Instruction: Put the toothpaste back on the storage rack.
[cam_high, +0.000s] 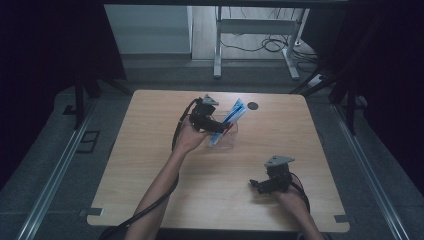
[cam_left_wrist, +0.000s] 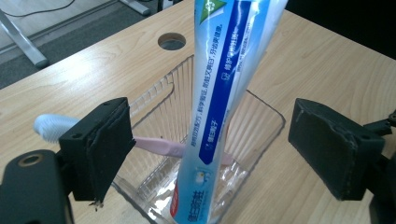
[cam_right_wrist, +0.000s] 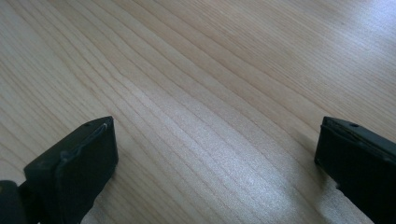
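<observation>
Pale wooden counter (cam_high: 150, 165) carries a clear tray (cam_left_wrist: 261, 116) far of centre, with a tube (cam_left_wrist: 219, 93) leaning upright in it over a pink toothbrush (cam_left_wrist: 154, 145). Left hand-held gripper (cam_left_wrist: 205, 144) stands open around the tube, pads clear. Right hand-held gripper (cam_right_wrist: 215, 163) rests open, near right.

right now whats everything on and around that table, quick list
toothpaste tube: 1, blue and white, leaning upright in the clear box
toothbrush: 1, pink handle, pale blue head, lying across the box
clear box: 1, transparent ribbed plastic, far middle of the table
table: 1, light wood, round hole near the far edge
desk frame: 1, grey metal, on the floor beyond
left gripper: 1, black, open around the tube
right gripper: 1, black, open over bare wood
</observation>
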